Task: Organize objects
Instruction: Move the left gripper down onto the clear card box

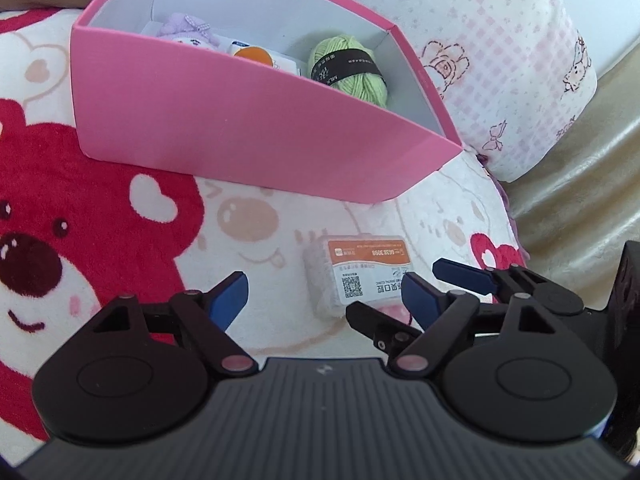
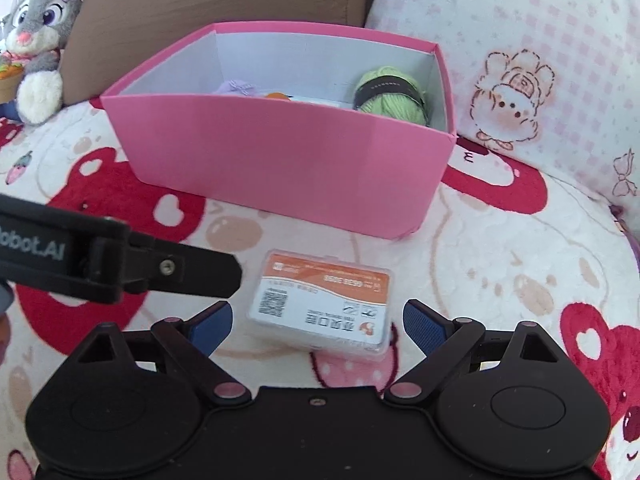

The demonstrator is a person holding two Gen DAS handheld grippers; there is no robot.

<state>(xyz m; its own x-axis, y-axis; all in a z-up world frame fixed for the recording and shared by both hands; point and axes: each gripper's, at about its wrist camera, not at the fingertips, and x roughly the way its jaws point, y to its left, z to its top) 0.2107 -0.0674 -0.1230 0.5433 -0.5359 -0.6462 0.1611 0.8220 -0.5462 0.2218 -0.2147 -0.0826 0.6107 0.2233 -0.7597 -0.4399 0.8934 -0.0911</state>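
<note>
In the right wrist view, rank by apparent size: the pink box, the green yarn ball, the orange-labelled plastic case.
1. pink box, by far the largest.
2. orange-labelled plastic case; it lies nearer the camera, which inflates it.
3. green yarn ball, partly hidden by the box wall, so its place is unsure.

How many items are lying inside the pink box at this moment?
3 visible inside the pink box: a green yarn ball at its right end, an orange-and-white item in the middle, and a purple plush toward the left. The front wall may hide more.
</note>
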